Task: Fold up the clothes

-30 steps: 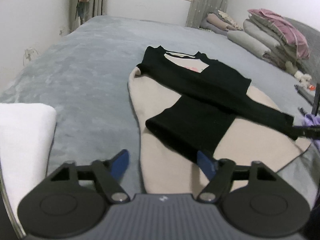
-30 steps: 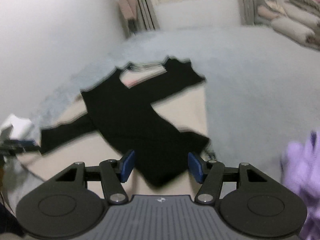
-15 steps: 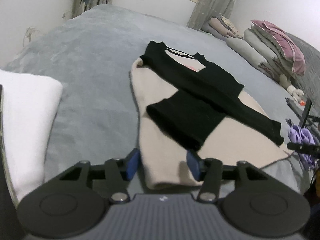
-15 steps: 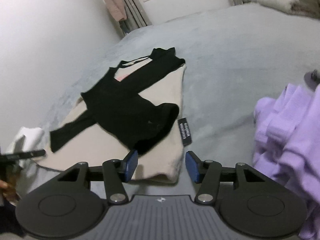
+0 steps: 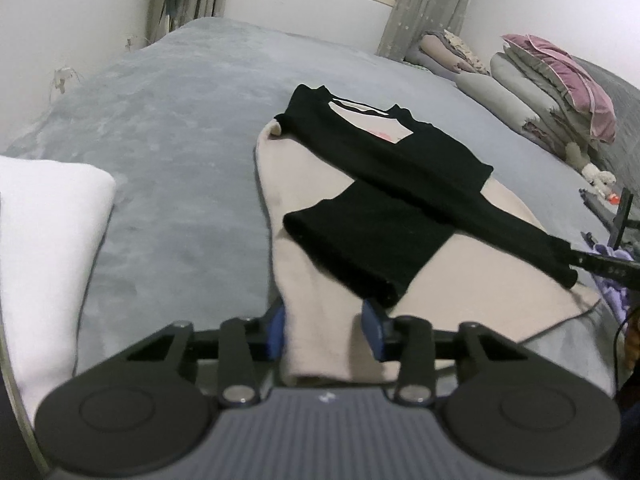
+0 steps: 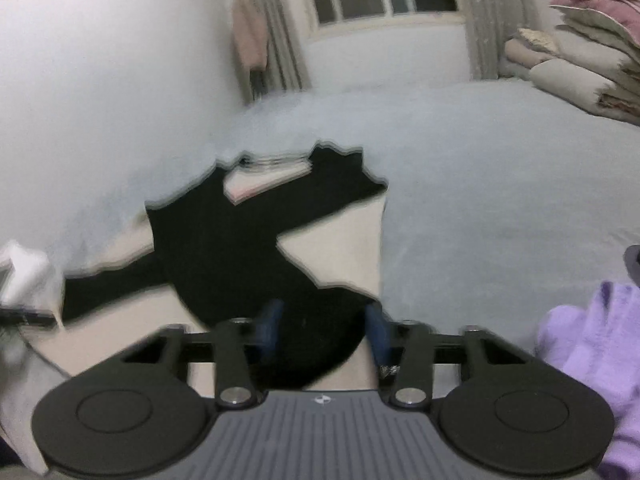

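Note:
A beige and black sweater [image 5: 372,216] lies flat on the grey bed [image 5: 168,152], its black sleeves folded across the beige body. My left gripper [image 5: 324,330] is open, its blue fingers either side of the beige hem's near left corner. In the blurred right wrist view the sweater [image 6: 248,248] lies ahead, and my right gripper [image 6: 322,330] is open over the black sleeve cuff and the hem's right corner. The right gripper's tip [image 5: 604,266] shows at the far right of the left wrist view.
A folded white cloth [image 5: 44,248] lies on the bed at the left. A purple garment [image 6: 592,368] lies at the right. Stacked bedding [image 5: 536,92] is piled at the far right by the curtain. The wall and window bound the far side.
Both grippers have come down and forward to the sweater's near hem. The left jaws now straddle the beige corner; the right jaws straddle the black cuff. Both stay open.

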